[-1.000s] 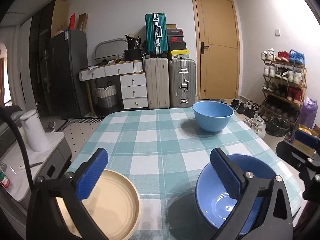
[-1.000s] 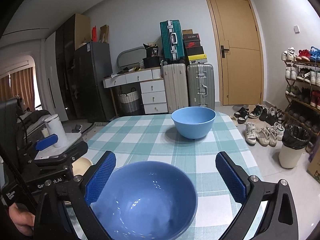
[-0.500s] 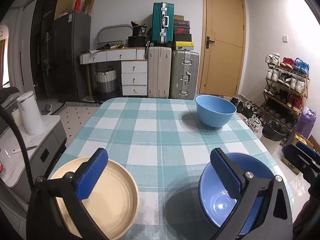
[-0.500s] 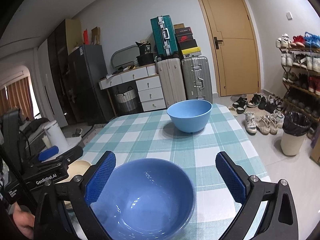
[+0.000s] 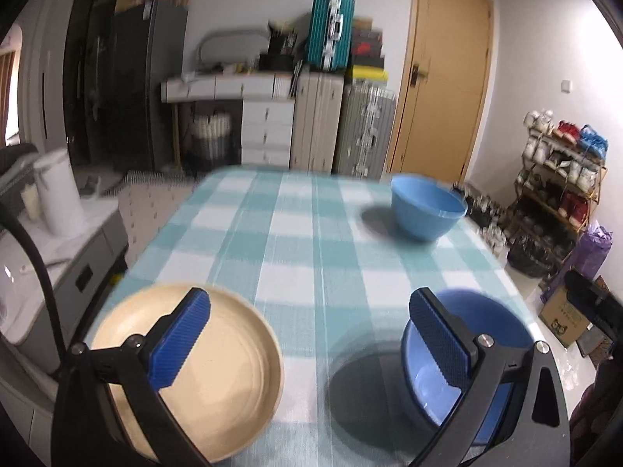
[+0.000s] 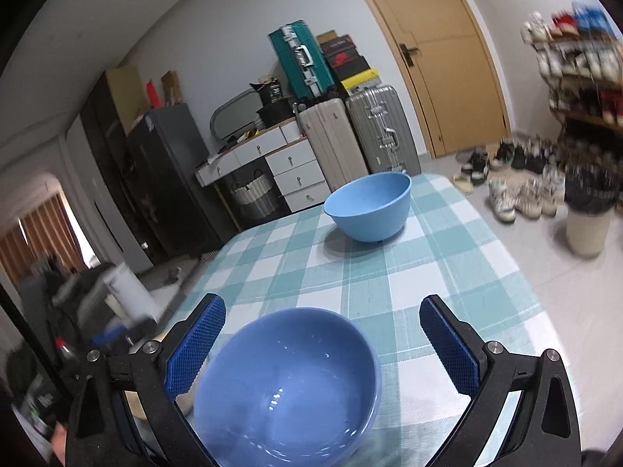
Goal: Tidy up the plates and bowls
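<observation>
Both grippers' jaws spread above near blue bowl (image 6: 288, 385) and cream plate (image 5: 218, 385)

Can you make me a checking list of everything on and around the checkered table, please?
Surface: teal-and-white checked tablecloth covering the table.
Job's things: round cream plate near left; glossy blue bowl near right; matte light-blue bowl at far end.
Clutter: nothing seen on the cloth.
Grippers: left gripper open, empty, over plate and glossy bowl; right gripper open, empty, its fingers either side of the glossy bowl.
Cables: black cable at left edge.
Surroundings: silver suitcases, wooden door, shoe rack, white kettle.
</observation>
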